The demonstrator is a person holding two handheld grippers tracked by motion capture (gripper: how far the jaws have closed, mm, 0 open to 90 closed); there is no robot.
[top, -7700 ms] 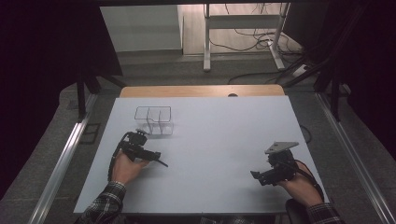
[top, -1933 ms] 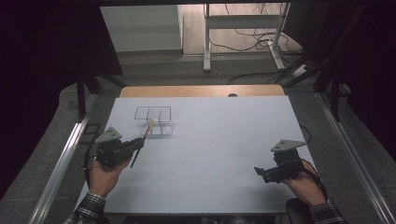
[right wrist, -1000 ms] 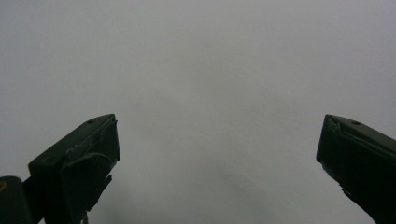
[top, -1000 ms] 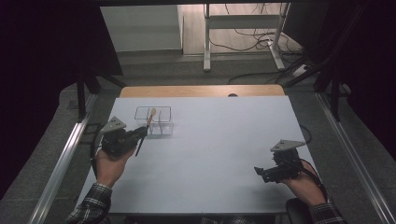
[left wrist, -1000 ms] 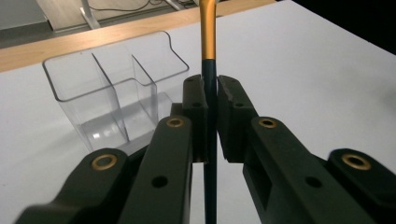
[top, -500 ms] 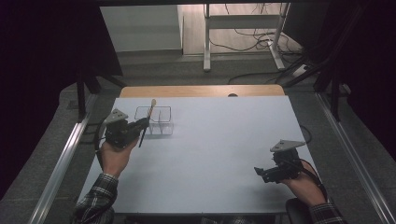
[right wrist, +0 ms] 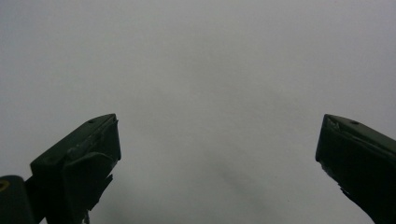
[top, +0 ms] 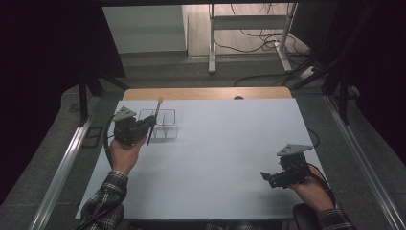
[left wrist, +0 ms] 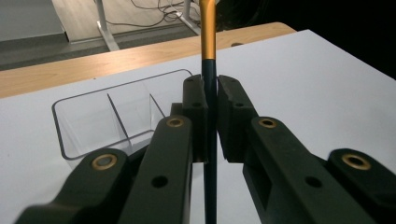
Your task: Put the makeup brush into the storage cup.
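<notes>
We are gripping a thin stick [left wrist: 209, 140] in the left tongs [left wrist: 210, 100], whose jaws are clamped tight on its dark lower part. The stick is standing nearly upright between the pads, and its upper part, orange-yellow, is rising out of the top of the left gripper view. In the high view the stick [top: 153, 120] is leaning slightly, its pale tip pointing toward the far edge of the worktop [top: 225, 143], and the left tongs [top: 149, 123] are hovering just beside a clear plastic organizer [top: 163, 125]. In the left gripper view the organizer [left wrist: 93, 119] is lying behind and to the left of the jaws; it is divided by thin walls into compartments, and it is sitting on the worktop near the far left corner.

We are keeping the right tongs [top: 265, 176] low over the near right part of the worktop, well apart from the organizer. In the right gripper view their jaws are spread wide over bare white surface, grasping nothing [right wrist: 217, 144].
</notes>
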